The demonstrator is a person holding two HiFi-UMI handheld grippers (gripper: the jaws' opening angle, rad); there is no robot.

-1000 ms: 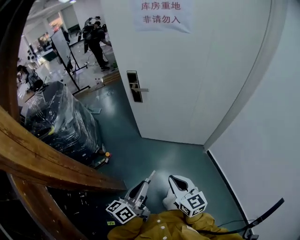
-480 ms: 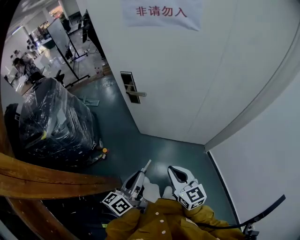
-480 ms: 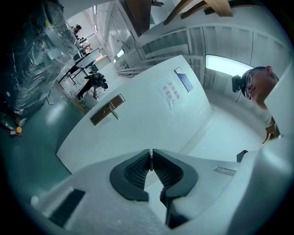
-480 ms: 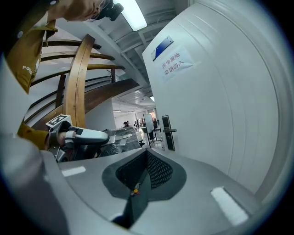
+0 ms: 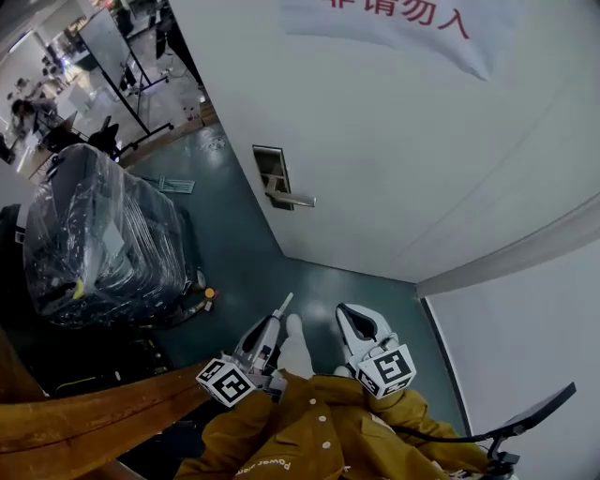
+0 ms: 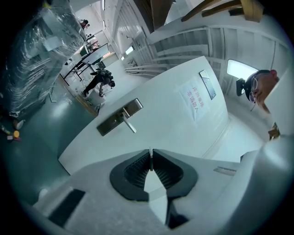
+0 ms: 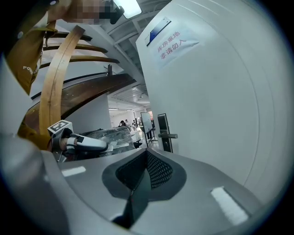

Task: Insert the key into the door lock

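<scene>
The white door carries a dark lock plate with a silver lever handle near its left edge. The left gripper view shows that lock plate ahead and some way off, and the right gripper view shows the plate too. My left gripper is shut on a thin silver key, and the key's blade pokes out between the pads toward the door. My right gripper hangs beside it, its jaws closed with nothing in them.
A dark load wrapped in clear plastic stands on the green floor left of the door. A curved wooden rail runs at the lower left. A paper notice hangs on the door. A white wall closes the right side. People stand far back.
Both grippers have moved forward toward the door, side by side. The lock plate and handle now look nearer and larger. The jaws have not changed.
</scene>
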